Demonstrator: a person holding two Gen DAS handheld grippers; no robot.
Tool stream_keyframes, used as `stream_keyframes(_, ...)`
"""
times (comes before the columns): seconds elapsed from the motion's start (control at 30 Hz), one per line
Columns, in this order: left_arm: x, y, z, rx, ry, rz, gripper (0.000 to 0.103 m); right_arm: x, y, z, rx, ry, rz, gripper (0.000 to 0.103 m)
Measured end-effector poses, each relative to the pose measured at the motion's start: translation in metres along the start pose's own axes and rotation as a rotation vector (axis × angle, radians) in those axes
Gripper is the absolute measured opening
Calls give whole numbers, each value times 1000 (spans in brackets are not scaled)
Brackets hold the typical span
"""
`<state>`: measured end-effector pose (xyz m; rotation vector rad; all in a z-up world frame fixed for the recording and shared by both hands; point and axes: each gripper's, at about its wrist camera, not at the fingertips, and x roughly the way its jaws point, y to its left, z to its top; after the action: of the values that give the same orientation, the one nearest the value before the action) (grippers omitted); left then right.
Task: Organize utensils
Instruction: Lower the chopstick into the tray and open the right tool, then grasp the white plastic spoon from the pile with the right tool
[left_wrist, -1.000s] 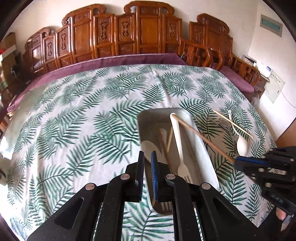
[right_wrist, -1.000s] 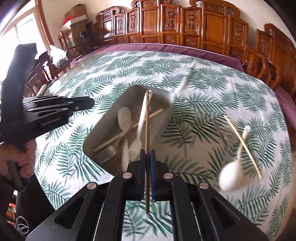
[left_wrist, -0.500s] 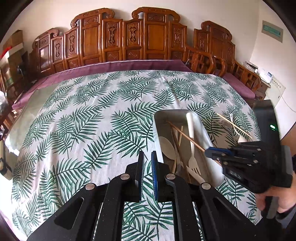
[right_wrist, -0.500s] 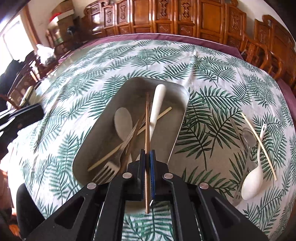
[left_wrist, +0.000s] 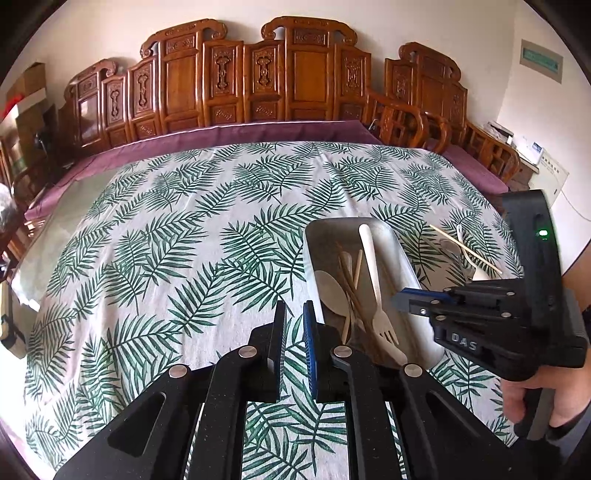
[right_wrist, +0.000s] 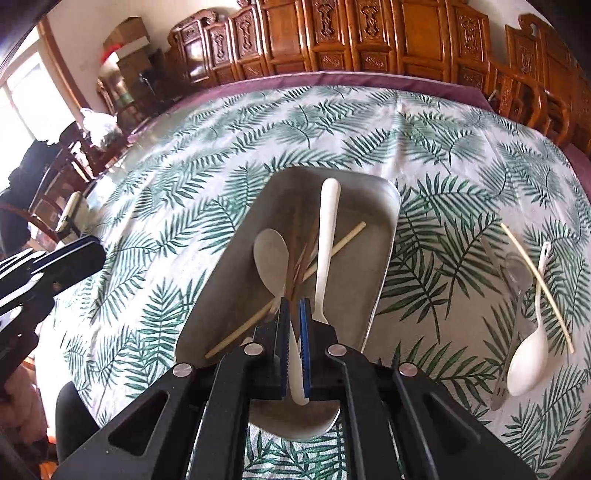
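Jaws of the right gripper (right_wrist: 294, 306) sit nearly closed and empty at lower centre over the metal tray (right_wrist: 384, 236); the left gripper (left_wrist: 294, 314) likewise narrow, empty.

It was a home dining room: carved wooden chairs (left_wrist: 303, 74) lined the far edge of a table (left_wrist: 155, 236) under a palm-leaf cloth.

A grey metal tray (right_wrist: 384, 206) holds white plastic fork (right_wrist: 327, 236), spoon (right_wrist: 271, 258) and wooden chopsticks (right_wrist: 303, 254); another white spoon (right_wrist: 528, 354) lies outside.
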<state>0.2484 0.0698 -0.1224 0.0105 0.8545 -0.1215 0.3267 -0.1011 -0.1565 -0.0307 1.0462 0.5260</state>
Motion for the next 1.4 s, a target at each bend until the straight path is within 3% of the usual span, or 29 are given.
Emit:
stream_keyframes(0.3, -4, -10, 1, 14, -7, -1, 10, -39, -15, -17, -30, -43, -23, 7)
stream_keyframes(0.37, -7, -13, 2, 18, -15, -4, 20, -51, -23, -24, -27, -54, -32, 7)
stream_keyframes(0.53, -9, -26, 4, 34, -22, -16, 21, -75, -46, -38, -15, -75, -64, 7)
stream_keyframes(0.77, -11, -47, 7, 56, -31, -43, 43, -110, -86, -57, 29, -116, -117, 7)
stream_keyframes(0.93, -10, -67, 9, 76, -33, -66, 50, -131, -115, -66, 56, -139, -160, 7)
stream_keyframes(0.97, -10, -71, 10, 78, -34, -72, 66, -134, -120, -68, 61, -143, -168, 7)
stream_keyframes(1.03, -12, -78, 10, 84, -51, -85, 75, -140, -129, -72, 71, -151, -181, 7)
stream_keyframes(1.23, -6, -97, 8, 105, -38, -113, 85, -143, -156, -82, 97, -146, -208, 7)
stream_keyframes(1.4, 2, -114, 4, 131, -23, -119, 86, -125, -175, -84, 116, -120, -209, 7)
